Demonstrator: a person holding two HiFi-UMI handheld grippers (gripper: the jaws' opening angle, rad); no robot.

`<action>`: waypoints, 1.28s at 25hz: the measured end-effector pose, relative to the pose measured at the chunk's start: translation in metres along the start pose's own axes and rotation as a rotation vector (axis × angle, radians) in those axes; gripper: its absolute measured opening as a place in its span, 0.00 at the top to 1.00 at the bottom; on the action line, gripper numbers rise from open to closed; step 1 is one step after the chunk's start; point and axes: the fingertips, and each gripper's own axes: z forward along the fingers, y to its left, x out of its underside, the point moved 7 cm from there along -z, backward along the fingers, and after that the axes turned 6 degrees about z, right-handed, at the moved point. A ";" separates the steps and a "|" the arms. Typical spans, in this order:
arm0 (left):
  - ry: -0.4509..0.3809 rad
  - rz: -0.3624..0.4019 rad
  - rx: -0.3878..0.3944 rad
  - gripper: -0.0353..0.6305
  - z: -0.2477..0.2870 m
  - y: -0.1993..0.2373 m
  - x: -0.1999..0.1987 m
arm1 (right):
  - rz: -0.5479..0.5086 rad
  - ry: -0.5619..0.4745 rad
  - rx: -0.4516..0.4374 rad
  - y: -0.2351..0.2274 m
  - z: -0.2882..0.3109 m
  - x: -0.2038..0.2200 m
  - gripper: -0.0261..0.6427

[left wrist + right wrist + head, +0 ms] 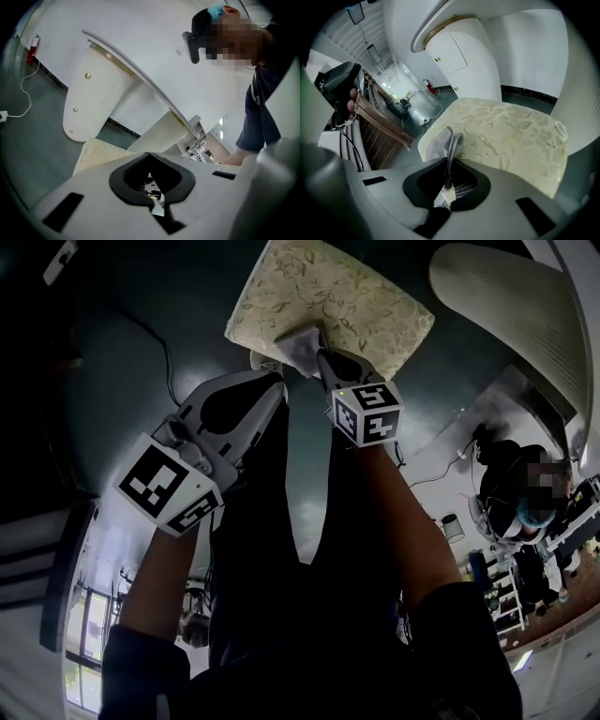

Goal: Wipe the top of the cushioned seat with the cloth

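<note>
The cushioned seat (328,306) is a square pad with a pale leaf pattern, standing on the dark floor ahead of me. A grey cloth (298,345) lies bunched at the seat's near edge, and my right gripper (323,360) is shut on it. In the right gripper view the cloth (443,140) rises folded from my right gripper (449,161) onto the seat (511,136). My left gripper (270,382) hangs just left of the seat's near corner, shut with nothing in it. The left gripper view shows its tips (150,154) meeting, with a corner of the seat (101,152) beyond.
A white fluted curved counter (506,296) stands right of the seat, close behind it in the right gripper view (464,56). A cable (159,343) trails over the floor at left. A person (516,502) stands at the right. A red extinguisher (32,47) leans by the wall.
</note>
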 end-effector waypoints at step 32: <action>0.119 0.122 0.150 0.94 0.147 -0.124 0.002 | 0.138 -0.028 0.089 -0.133 -0.129 0.088 0.91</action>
